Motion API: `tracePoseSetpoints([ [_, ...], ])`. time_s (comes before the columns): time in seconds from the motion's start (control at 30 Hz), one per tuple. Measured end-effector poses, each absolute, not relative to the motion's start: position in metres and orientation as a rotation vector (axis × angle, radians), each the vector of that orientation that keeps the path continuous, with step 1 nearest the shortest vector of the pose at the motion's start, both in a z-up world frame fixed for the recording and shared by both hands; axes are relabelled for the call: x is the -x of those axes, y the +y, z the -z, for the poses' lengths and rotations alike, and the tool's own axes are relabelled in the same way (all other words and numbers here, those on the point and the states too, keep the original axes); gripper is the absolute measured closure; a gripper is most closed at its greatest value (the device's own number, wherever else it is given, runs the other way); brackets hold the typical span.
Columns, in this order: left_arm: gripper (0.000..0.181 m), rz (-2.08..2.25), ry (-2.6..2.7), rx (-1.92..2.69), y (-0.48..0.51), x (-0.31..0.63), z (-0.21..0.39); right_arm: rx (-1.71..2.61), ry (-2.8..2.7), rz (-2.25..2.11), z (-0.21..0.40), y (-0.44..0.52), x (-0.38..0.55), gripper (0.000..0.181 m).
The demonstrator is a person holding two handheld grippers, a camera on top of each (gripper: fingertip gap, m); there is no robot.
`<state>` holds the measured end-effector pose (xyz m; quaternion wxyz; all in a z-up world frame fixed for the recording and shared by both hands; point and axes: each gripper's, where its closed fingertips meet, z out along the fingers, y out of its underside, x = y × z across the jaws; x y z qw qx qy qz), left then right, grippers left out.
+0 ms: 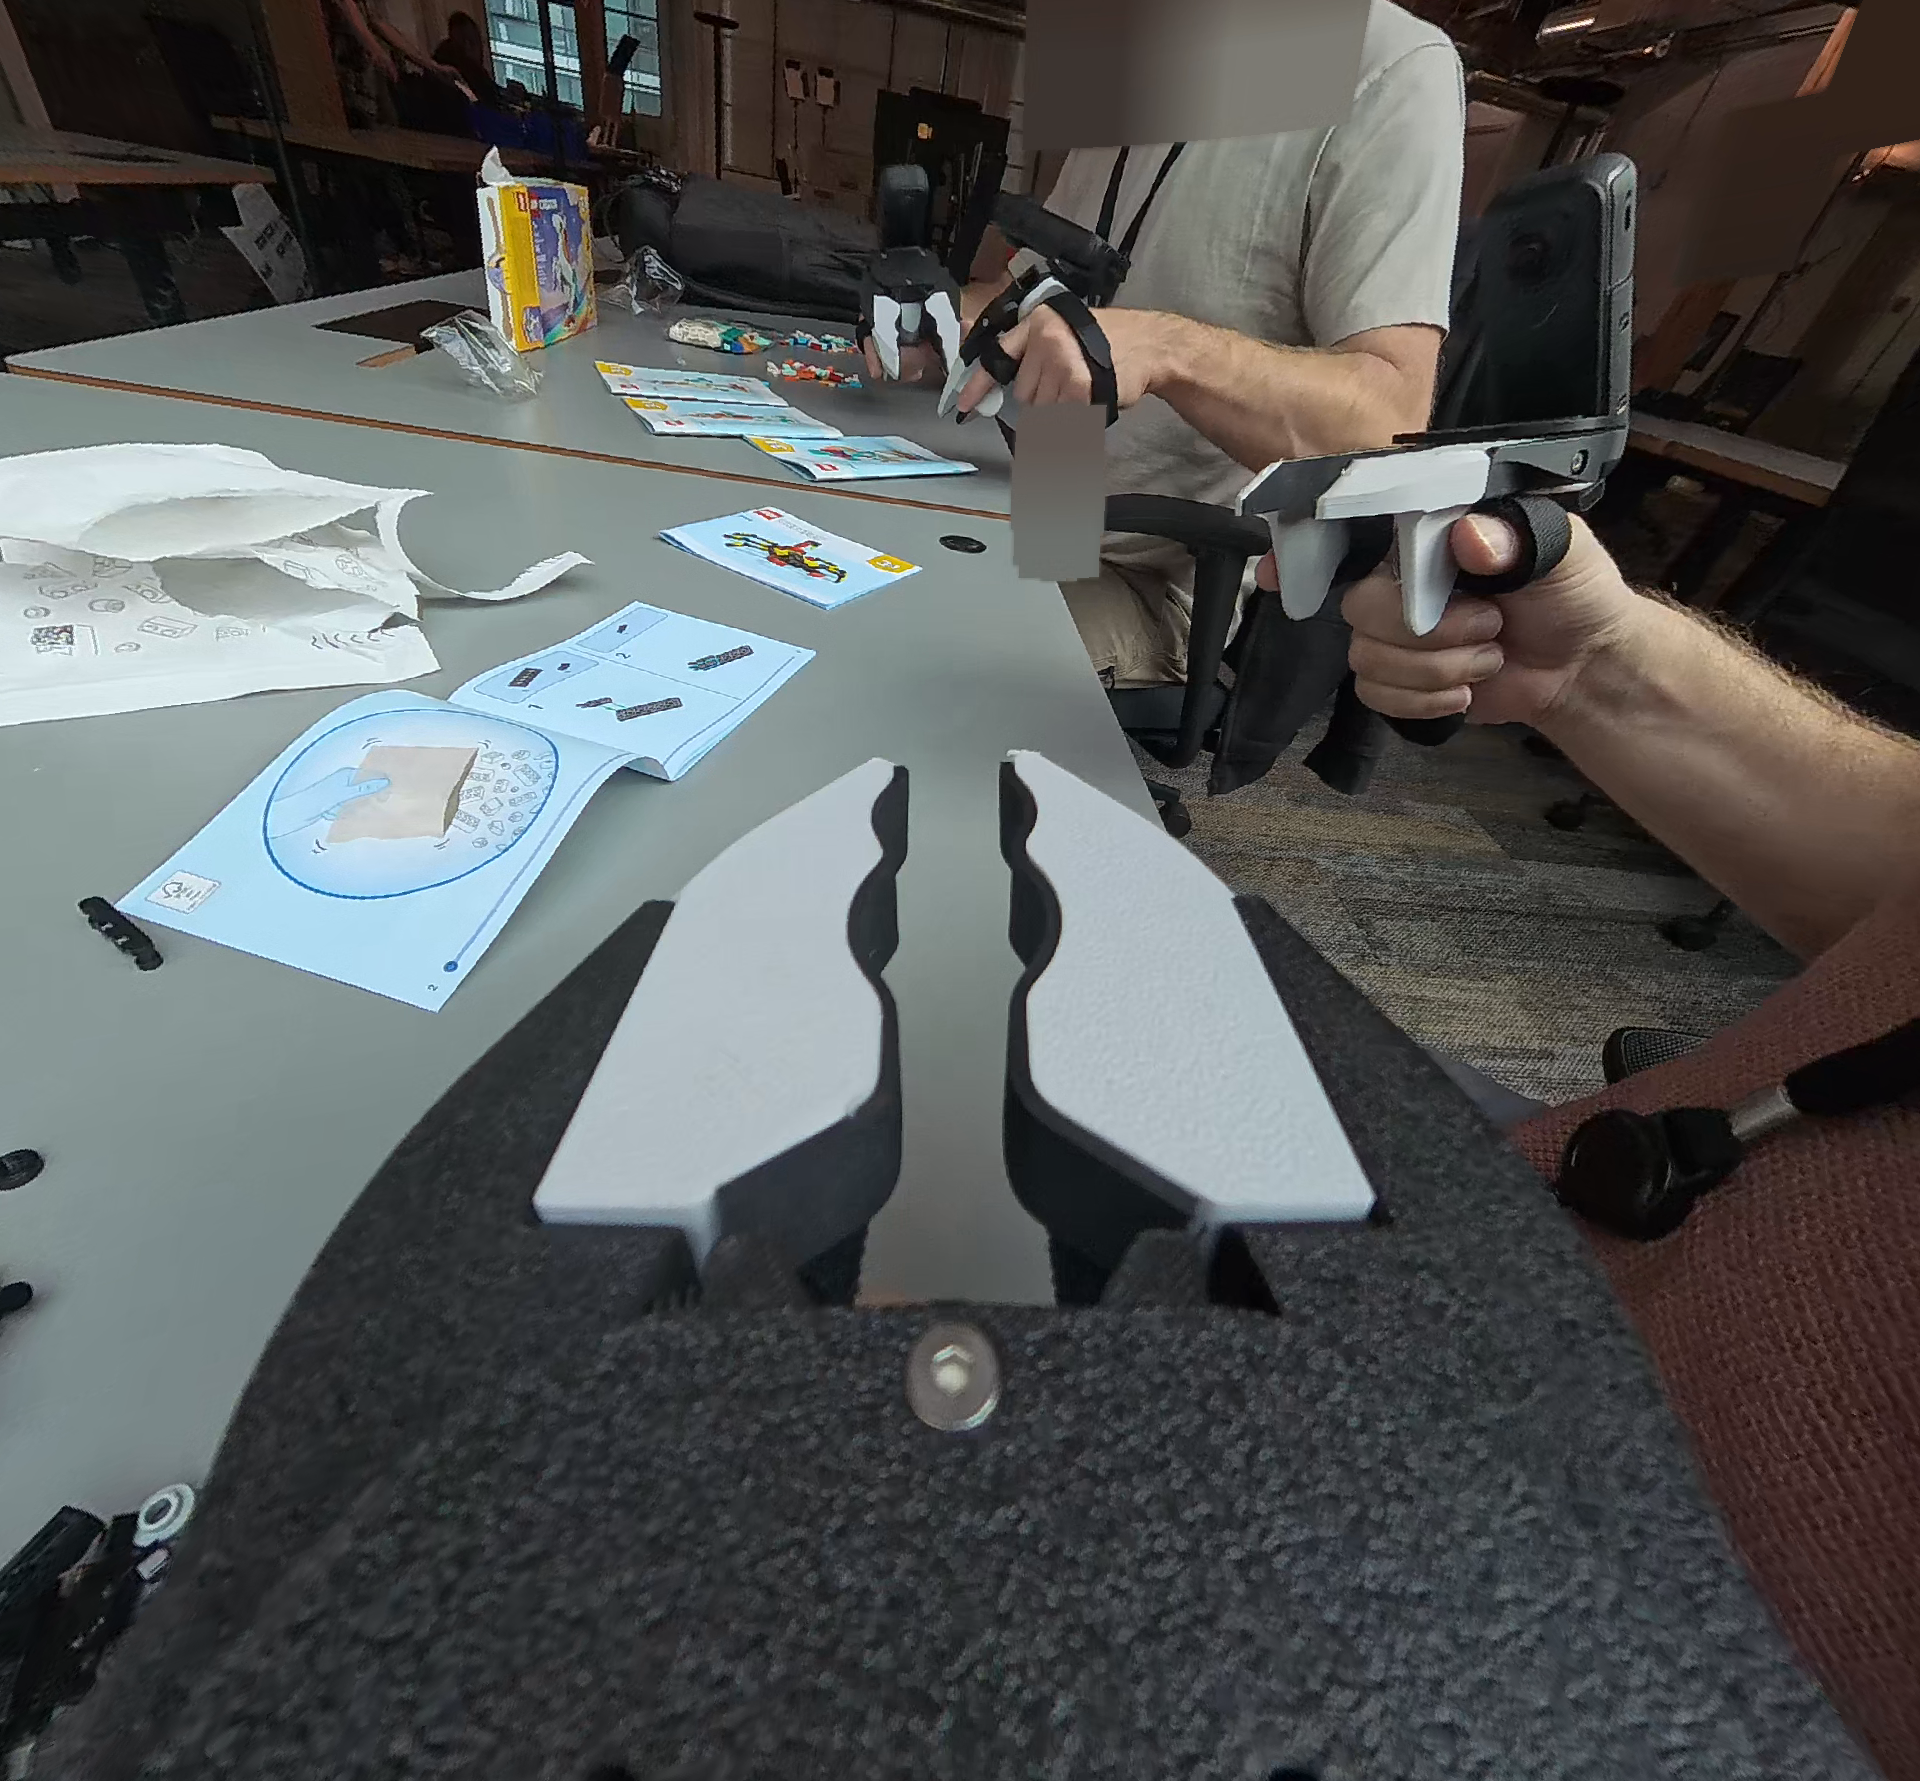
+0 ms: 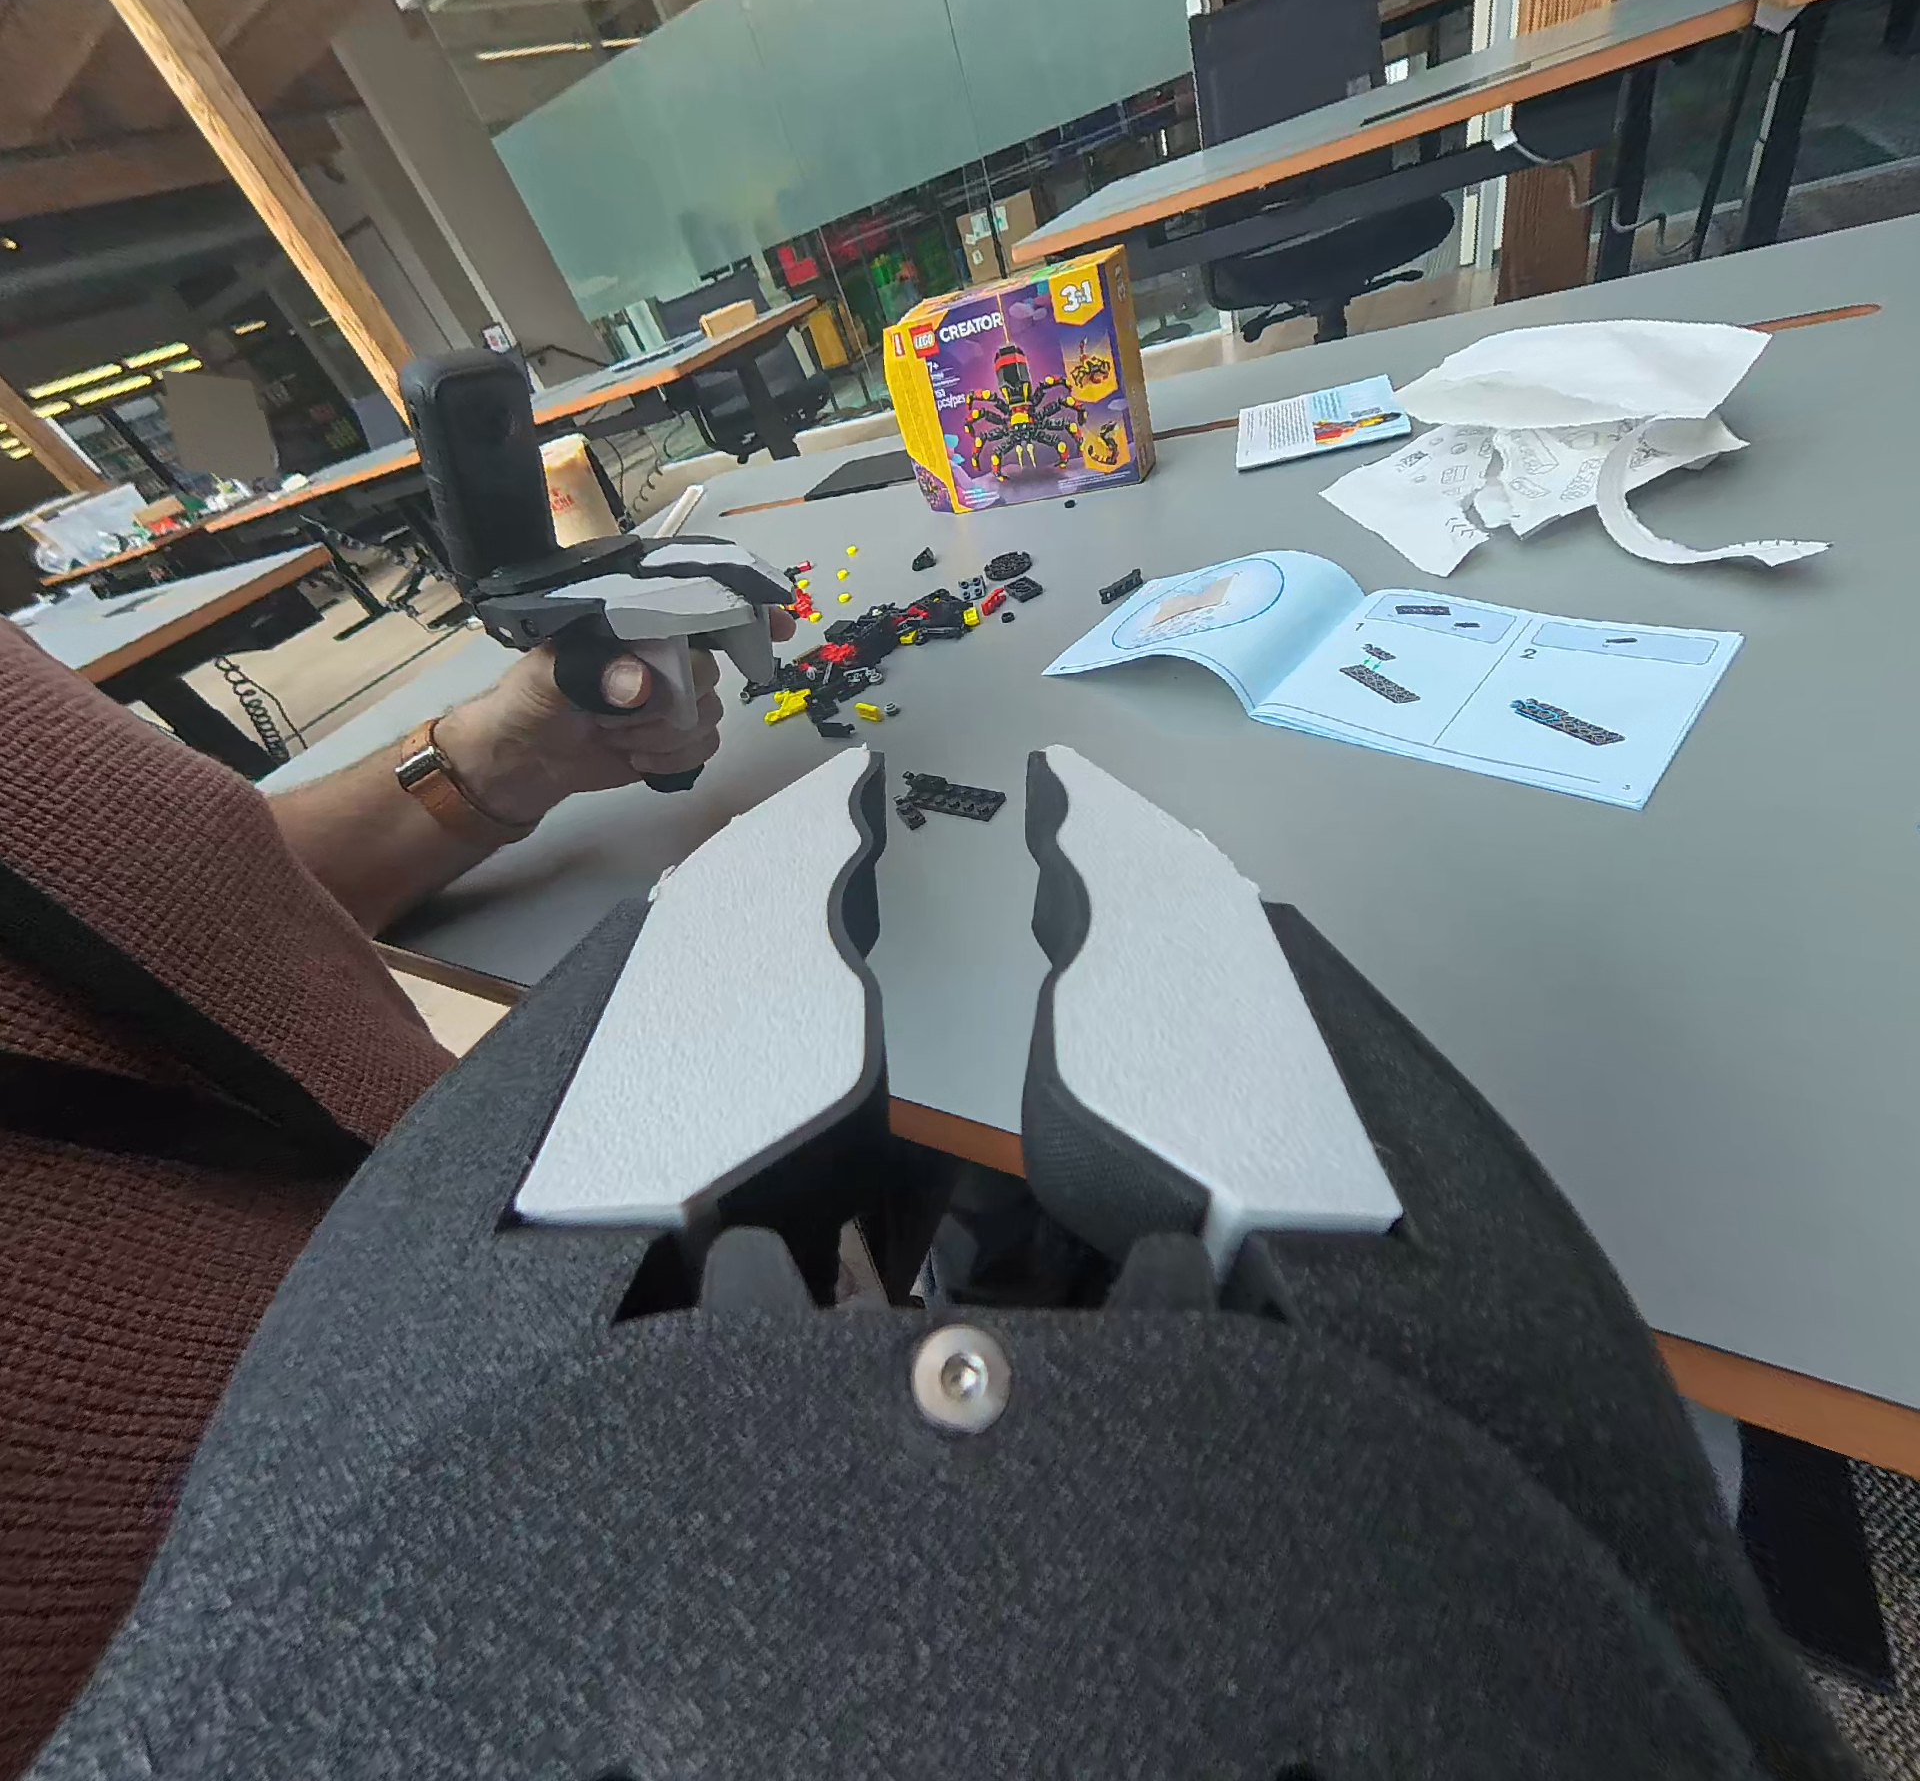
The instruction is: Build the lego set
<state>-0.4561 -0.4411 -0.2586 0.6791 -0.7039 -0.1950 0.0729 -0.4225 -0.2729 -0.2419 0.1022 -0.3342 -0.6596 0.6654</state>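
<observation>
My left gripper [image 1: 954, 765] is open and empty, held low over the grey table [image 1: 260, 1108] near its right edge. It also shows in the right wrist view [image 2: 717, 682], beside a pile of black, red and yellow lego pieces [image 2: 883, 635]. My right gripper [image 2: 956, 765] is open and empty, above the table's near edge. A black studded plate [image 2: 951, 796] lies on the table just beyond its tips. The right gripper shows in the left wrist view [image 1: 1361, 604], off the table's edge. An open blue instruction booklet [image 2: 1403, 671] lies to the right, and also shows in the left wrist view [image 1: 468, 796].
The purple and yellow set box [image 2: 1023, 381] stands at the back. A torn white paper bag [image 2: 1558, 443] and a closed booklet [image 1: 790, 552] lie beyond the open one. A lone black piece [image 1: 120, 931] lies left. A person [image 1: 1247, 277] with grippers works at the adjoining table. One gripper's finger ends stand about 20 centimetres off the other's. Measured from the fingertips, the black studded plate [image 2: 951, 796] is 11 centimetres or so from the left gripper and 20 centimetres from the right.
</observation>
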Motion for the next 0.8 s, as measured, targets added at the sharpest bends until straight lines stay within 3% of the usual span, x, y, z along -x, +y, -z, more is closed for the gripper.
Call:
tracePoseSetpoints([
  [0.8,0.162,-0.189,-0.464,1.592,-0.444,0.463,0.266,0.946,-2.028,-1.936,0.251,-0.286,0.427,0.151],
])
